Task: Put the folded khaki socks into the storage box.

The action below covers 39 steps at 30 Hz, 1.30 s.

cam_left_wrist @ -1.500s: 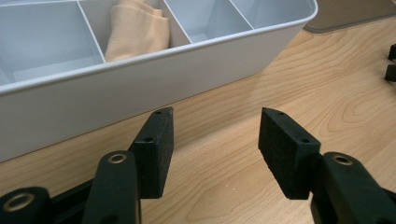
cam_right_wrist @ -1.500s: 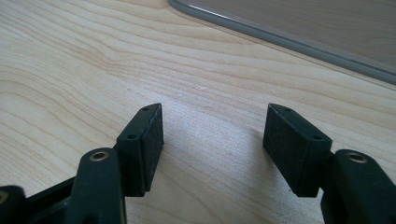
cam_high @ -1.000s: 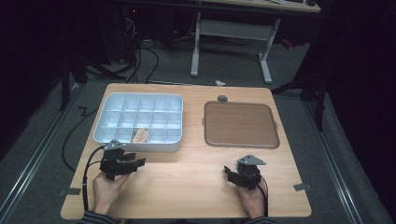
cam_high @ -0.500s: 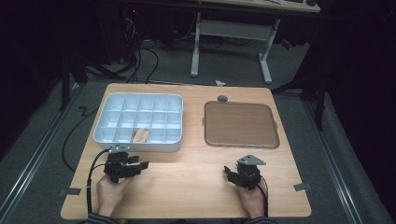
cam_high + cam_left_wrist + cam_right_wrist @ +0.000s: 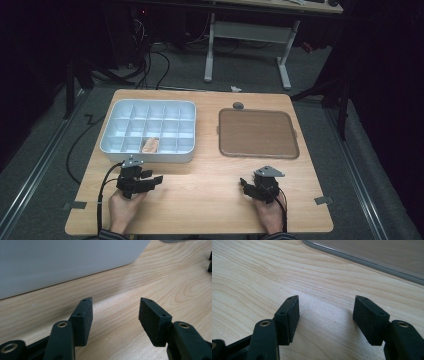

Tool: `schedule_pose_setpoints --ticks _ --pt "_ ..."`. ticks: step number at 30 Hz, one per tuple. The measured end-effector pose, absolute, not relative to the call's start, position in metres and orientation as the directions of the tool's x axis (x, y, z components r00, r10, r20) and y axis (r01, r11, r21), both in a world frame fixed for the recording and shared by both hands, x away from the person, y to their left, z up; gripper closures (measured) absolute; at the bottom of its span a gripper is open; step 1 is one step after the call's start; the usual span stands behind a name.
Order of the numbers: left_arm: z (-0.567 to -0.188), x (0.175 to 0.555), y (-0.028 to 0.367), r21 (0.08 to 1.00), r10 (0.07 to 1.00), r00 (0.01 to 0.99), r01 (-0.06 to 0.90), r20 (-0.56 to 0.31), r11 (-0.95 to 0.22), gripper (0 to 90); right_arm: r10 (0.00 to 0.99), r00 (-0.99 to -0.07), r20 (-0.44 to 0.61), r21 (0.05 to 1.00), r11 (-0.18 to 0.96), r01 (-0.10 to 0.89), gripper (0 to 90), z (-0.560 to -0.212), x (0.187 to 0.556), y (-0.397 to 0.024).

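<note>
My left gripper (image 5: 154, 177) rests low on the wooden table (image 5: 200, 200), just in front of the white compartment tray (image 5: 186, 131). Its jaws point right and stand open with only bare wood between them (image 5: 115, 307). The tray's white wall (image 5: 62, 262) rises close ahead in the left gripper view. A tan object (image 5: 150, 145) lies in one front-row compartment. My right gripper (image 5: 244, 186) sits on the table near the front right, open and empty (image 5: 325, 306). It is a short way in front of the brown flat tray (image 5: 257, 133), whose grey rim (image 5: 367, 261) crosses the right gripper view.
A small grey round thing (image 5: 238, 105) lies just behind the brown tray. Bare wood stretches between the two hands. Cables trail from both grippers toward the table's near edge. A desk frame and loose cables stand on the floor behind the table.
My left gripper has drifted slightly toward the near edge and to the right. The right gripper has stayed put.
</note>
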<state>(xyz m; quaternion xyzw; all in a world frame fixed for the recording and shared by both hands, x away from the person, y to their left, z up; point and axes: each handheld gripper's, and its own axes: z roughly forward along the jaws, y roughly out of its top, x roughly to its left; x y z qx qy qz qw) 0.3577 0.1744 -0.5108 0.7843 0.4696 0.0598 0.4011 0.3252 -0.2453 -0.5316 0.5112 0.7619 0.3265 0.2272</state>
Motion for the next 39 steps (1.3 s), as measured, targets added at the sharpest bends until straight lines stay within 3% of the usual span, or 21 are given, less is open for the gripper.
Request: schedule_pose_setpoints --ticks 29,39 --pt "-0.529 0.357 0.157 0.709 0.792 0.574 0.646 -0.210 -0.281 44.4 0.927 -0.374 -0.012 0.729 0.265 0.631 37.7 -0.532 0.325 -0.245" --pt "-0.536 0.346 0.153 0.763 0.797 0.592 0.568 -0.119 -0.308 42.5 0.927 -0.375 -0.014 0.730 0.266 0.630 37.7 -0.532 0.325 -0.245"
